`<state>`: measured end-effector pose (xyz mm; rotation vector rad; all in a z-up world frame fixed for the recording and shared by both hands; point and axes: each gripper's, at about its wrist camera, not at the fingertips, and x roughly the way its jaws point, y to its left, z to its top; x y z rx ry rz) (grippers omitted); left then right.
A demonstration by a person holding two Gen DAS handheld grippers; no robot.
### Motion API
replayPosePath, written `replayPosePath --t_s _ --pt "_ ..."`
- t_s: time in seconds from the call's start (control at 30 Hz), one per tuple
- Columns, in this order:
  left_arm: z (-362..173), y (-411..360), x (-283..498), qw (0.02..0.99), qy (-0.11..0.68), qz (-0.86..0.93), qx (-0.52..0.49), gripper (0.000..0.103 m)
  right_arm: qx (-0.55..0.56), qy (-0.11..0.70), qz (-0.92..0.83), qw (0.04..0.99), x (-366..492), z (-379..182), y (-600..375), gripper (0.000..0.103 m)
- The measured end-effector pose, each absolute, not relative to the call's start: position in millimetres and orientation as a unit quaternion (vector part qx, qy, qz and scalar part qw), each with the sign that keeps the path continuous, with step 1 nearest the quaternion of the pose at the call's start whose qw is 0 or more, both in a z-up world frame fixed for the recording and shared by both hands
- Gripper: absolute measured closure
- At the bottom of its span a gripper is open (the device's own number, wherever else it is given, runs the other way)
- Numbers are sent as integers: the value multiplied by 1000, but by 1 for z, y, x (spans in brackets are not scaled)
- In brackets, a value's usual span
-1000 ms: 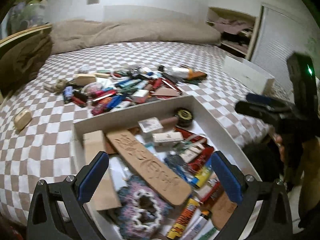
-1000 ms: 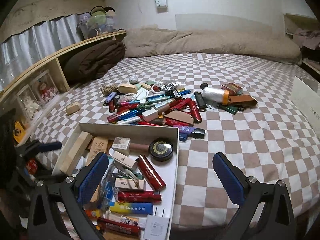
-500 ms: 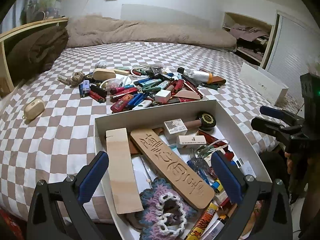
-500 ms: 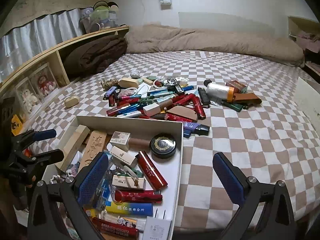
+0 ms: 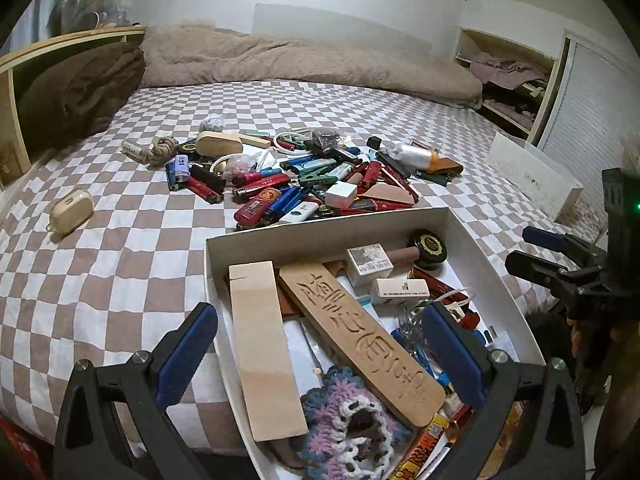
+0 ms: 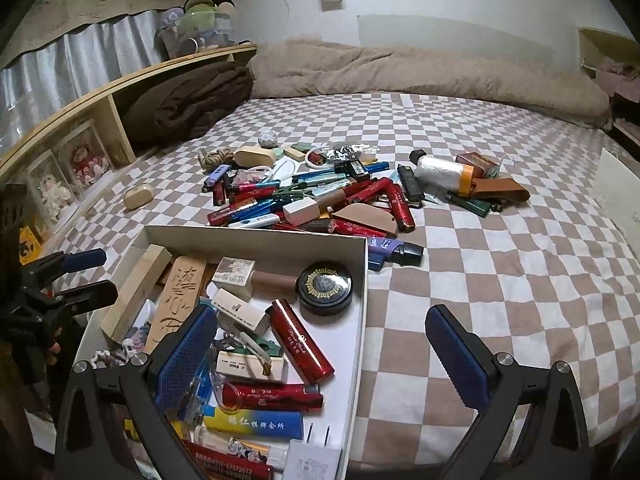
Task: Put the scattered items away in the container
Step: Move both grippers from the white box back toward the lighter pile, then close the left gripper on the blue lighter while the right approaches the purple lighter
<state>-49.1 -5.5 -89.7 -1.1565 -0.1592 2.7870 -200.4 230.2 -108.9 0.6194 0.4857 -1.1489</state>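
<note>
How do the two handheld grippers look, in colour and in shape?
Both are alike: the left gripper and the right gripper have black angular plastic frames, silver bolts at the joints, and long blue textured pads. A green light glows on the right one's black body.

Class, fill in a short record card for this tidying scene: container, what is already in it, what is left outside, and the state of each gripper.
container: white box on the checked bed
inside: carved wooden plaque, black round tin, red tube
outside: pile of lighters and tubes, beige case apart
left gripper: open, empty
right gripper: open, empty
</note>
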Motion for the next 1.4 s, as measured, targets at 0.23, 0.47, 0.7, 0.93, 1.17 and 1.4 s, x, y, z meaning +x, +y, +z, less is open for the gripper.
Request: replayPosePath --t_s 0.23,0.47,0.7,0.93,1.17,1.4 --pt "-89 -10 -55 57 -51 921 -382 0 288 221 -528 768 -202 -108 222 0" --pt "-87 -14 -62 61 -57 920 -383 0 289 222 -527 767 -205 -108 213 0" --pt "-80 -27 -73 56 -64 923 -376 0 296 216 -522 770 -214 -102 193 0" --pt "-75 -35 -89 50 -47 926 -371 0 297 210 -531 765 -224 -95 169 0" --pt "-80 -50 -118 42 -31 921 -386 0 324 205 -550 742 -241 -108 138 0" --pt "-83 -78 -154 34 -26 916 -400 7 353 196 -568 717 -256 -124 108 0"
